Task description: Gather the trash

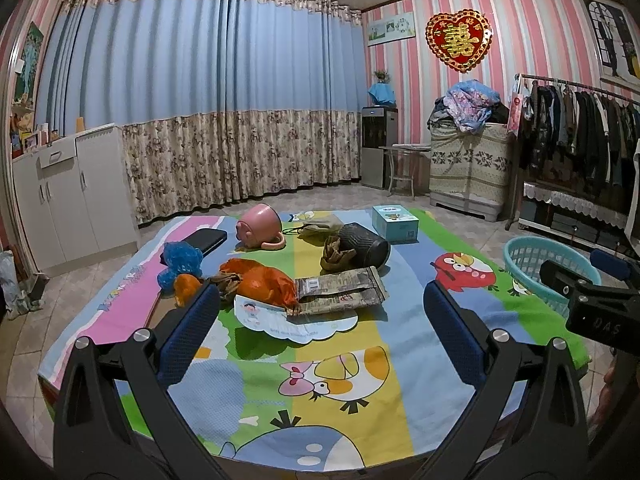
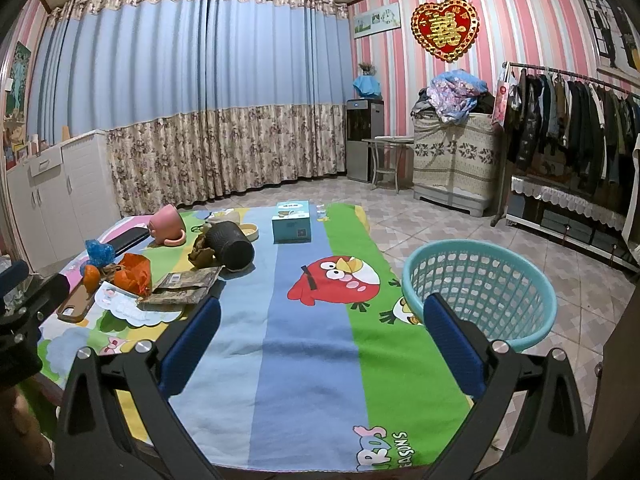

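**A:** so what are the grippers doing right now?

**B:** both just hanging over the table, holding nothing. Left gripper has its blue fingers spread wide, aimed at the pile of junk. Right gripper is spread the same way over a bare stretch of the cartoon cloth, its right finger lined up in front of the basket.

**A:** and the trash?

**B:** all on the left half of the table. Closest to the left fingers is an orange bag, touching a flat foil packet, both partly on a white card. Just left of the bag, a blue scrunchy thing and a small orange bit. Behind that, a black cup tipped on its side with brown crumpled paper at its mouth.

**A:** anything else there?

**B:** pink mug lying over, a dark phone, and a tissue box at the far end. Basket's teal, off the table's right edge.
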